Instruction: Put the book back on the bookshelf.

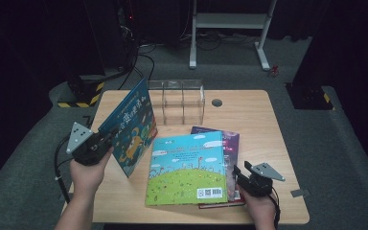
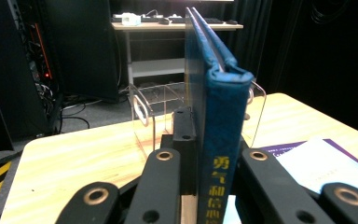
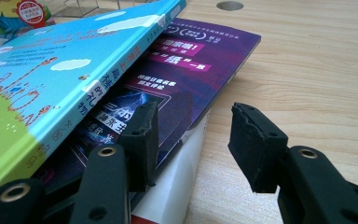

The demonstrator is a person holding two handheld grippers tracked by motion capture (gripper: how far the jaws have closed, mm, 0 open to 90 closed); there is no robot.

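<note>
High view: clear acrylic rack (image 1: 182, 101) w/ nothing inside; left hand-held gripper (image 1: 106, 139) clamped on blue book (image 1: 130, 125), right hand-held gripper (image 1: 238, 175) part-open, empty.

My high view looks forward and down over the whole table (image 1: 249, 103). My left gripper view sits close behind a blue book (image 2: 219, 140), facing level toward the clear rack (image 2: 144, 112). My right gripper view skims low past the purple book (image 3: 191, 60). All 3 share the tabletop.

A lab or recording studio: black curtains (image 2: 303, 51) all round, grey carpet (image 1: 345, 158), hazard-striped tape (image 1: 79, 103), a cable-strung equipment rack (image 2: 32, 60) and a white stand (image 1: 230, 28) beyond the wooden surface (image 1: 258, 120).
</note>
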